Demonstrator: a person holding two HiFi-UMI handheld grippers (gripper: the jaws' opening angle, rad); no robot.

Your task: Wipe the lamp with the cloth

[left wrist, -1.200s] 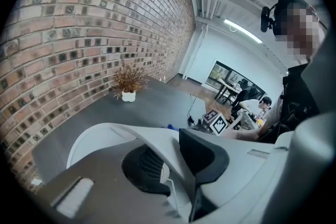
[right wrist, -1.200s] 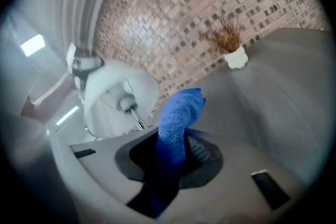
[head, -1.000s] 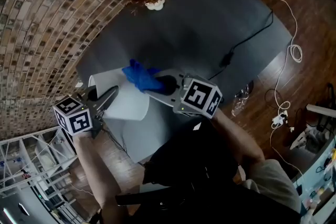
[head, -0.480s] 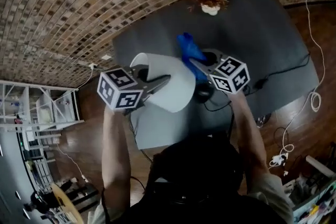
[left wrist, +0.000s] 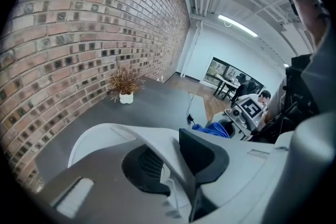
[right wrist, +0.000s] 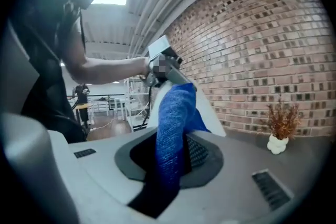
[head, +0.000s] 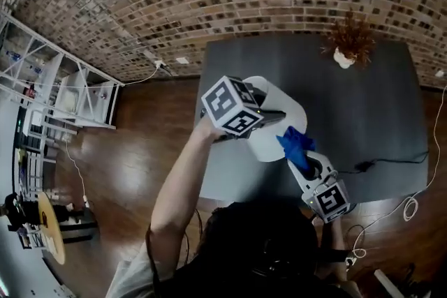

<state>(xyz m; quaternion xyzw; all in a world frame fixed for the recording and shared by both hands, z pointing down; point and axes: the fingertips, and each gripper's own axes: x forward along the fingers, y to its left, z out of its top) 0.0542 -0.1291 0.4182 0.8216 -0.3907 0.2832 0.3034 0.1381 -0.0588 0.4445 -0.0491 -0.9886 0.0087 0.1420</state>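
Pinching cloth (right wrist: 176, 113) in right gripper (right wrist: 167, 162), closed on the lower end, with the free blue end poking up past the jaws and touching the white shade of the lamp (head: 271, 142). Clamping the shade's rim in left gripper (left wrist: 176, 162), thin wall caught between the pads, apparently to steady it for the wipe. Working over the left half of the desk (head: 363, 101), cloth against the shade's near side. Well clear of plant (head: 347, 45) at the far edge and cable (head: 383, 162) to the right. Can't tell whether standing on the desk or lifted off it, as base and stem are hidden under the shade. Judging cloth soft, limp and light, with no stiffness beyond the pinch, so better held short, close to the wad, to get any pressure. Judging shade thin, light, likely flexible and easy to dent or tip. Best taken at the rim only, gently, then wiped with light strokes toward the held side. Probably smooth, so expect easy sliding and little drag.
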